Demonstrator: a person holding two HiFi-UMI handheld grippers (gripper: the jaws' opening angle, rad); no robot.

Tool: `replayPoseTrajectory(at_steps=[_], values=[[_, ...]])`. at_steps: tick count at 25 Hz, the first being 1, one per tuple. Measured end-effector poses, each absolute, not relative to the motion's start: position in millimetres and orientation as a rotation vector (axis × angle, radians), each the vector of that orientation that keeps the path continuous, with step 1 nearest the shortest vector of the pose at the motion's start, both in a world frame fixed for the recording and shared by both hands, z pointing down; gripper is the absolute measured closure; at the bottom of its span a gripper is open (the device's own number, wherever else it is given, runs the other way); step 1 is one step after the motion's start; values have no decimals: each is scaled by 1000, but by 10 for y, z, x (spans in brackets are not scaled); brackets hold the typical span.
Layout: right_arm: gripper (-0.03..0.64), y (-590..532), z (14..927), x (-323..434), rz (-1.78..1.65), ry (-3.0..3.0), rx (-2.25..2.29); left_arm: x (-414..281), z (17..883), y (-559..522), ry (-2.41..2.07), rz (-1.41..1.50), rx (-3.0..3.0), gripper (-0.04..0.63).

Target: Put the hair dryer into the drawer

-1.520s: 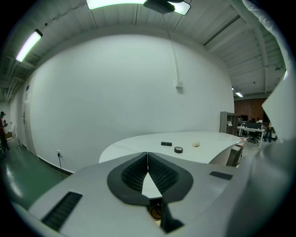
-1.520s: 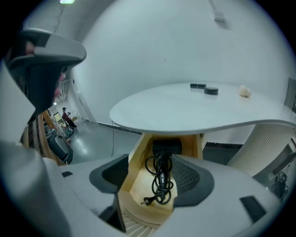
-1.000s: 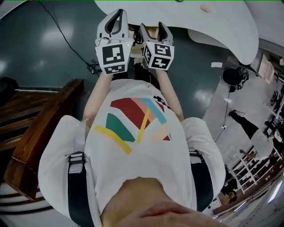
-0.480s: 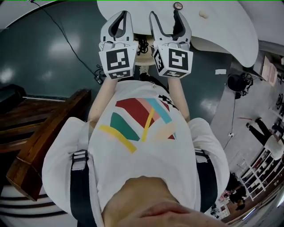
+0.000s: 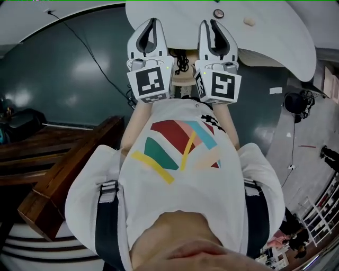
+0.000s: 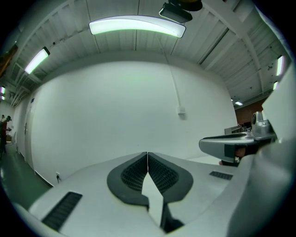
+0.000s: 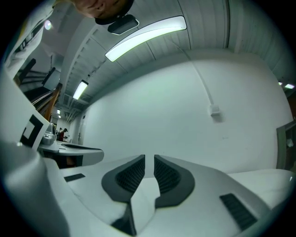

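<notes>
left gripper [image 6: 147,157]: pads pressed together at their tips, nothing between them. right gripper [image 7: 149,162]: jaws have just been closing and stand a narrow slit apart, with nothing between them either. both point level, side by side, at the near edge of the white table [image 5: 275,37], facing a bare white wall [image 6: 115,115] beyond it.

hair dryer: not found in any view. drawer: not found in any view. where the dryer lies, and whether it already sits in the drawer, cannot be settled from here.

on the table: a small round object [image 5: 219,13] and a pale lump [image 5: 249,21], both past the grippers. a dark tangle of cable [image 5: 183,61] shows just below the table's near edge, between the two grippers; i cannot tell what it belongs to. dark wooden furniture [image 5: 58,174] stands well to the left of the table.

handling, as judgement only: a hair dryer is likely a stiff, smooth plastic shell, fairly light and nose-heavy, with a cord that trails and may snag on a drawer front. the best hold would be across the handle, close under the barrel, with the jaws spread well beforehand. the glossy barrel would tend to slip or roll between the pads.
</notes>
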State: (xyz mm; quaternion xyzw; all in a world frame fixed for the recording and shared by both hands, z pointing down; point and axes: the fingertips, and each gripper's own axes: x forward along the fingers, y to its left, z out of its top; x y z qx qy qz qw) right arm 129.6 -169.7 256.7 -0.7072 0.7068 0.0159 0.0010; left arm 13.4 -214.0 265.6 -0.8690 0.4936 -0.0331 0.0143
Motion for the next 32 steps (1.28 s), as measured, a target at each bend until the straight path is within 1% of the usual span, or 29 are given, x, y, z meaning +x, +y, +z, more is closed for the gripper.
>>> replayPoseTrajectory(at_steps=[3, 6, 10, 32], values=[[575, -1671, 2594, 1293, 21, 2216, -2215, 129, 2608, -2117, 1536, -87, -2693, 579], [594, -1667, 2613, 1330, -51, 2191, -2187, 153, 2572, -2099, 1534, -75, -2687, 579], [606, -1655, 2634, 1280, -46, 2198, -2195, 125, 2560, -2063, 1524, -71, -2685, 578], [606, -1534, 2645, 1344, -8, 2219, -2226, 295, 2575, -1936, 1470, -93, -2695, 578]])
